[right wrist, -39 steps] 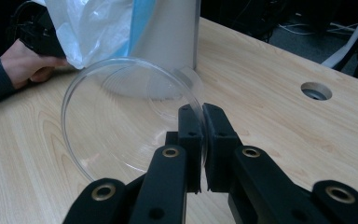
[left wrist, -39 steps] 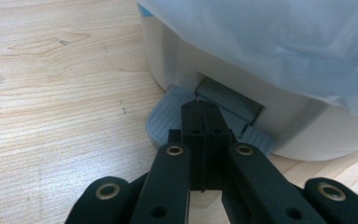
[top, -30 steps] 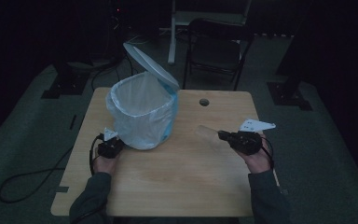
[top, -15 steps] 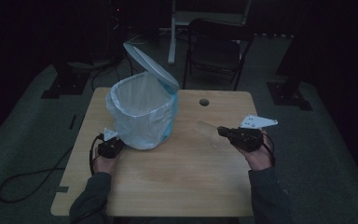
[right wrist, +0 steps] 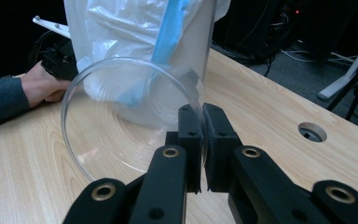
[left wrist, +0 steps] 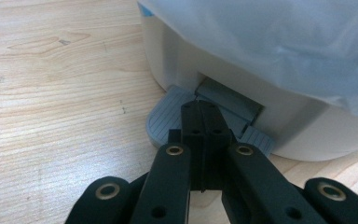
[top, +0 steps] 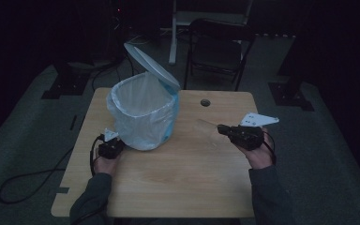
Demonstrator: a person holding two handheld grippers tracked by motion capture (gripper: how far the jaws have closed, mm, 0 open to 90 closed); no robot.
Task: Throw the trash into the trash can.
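— Your right gripper (top: 221, 128) has drifted a little toward your side of the desk (top: 178, 183), jaws clamped on the clear dish (right wrist: 130, 116)'s rim, short of the bin (top: 143, 117).

— And your left gripper (left wrist: 200, 114), jaws together, presses the pedal (left wrist: 168, 121); the lid (top: 152, 65) stands open.

The table (top: 178, 173) is light wood with thin grain lines, smooth and not shiny. The bin (left wrist: 242, 107) is smooth white plastic. Its pedal (left wrist: 168, 119) is grey plastic with little ridges. The bag (top: 143, 112) inside the bin is thin, see-through plastic, crinkly and a bit shiny. The plate (right wrist: 130, 116) is clear and glossy, like glass or plastic. The right gripper (right wrist: 200, 135) is matt black with shiny brass-coloured rivets. The sleeve (right wrist: 0, 100) is soft dark cloth.
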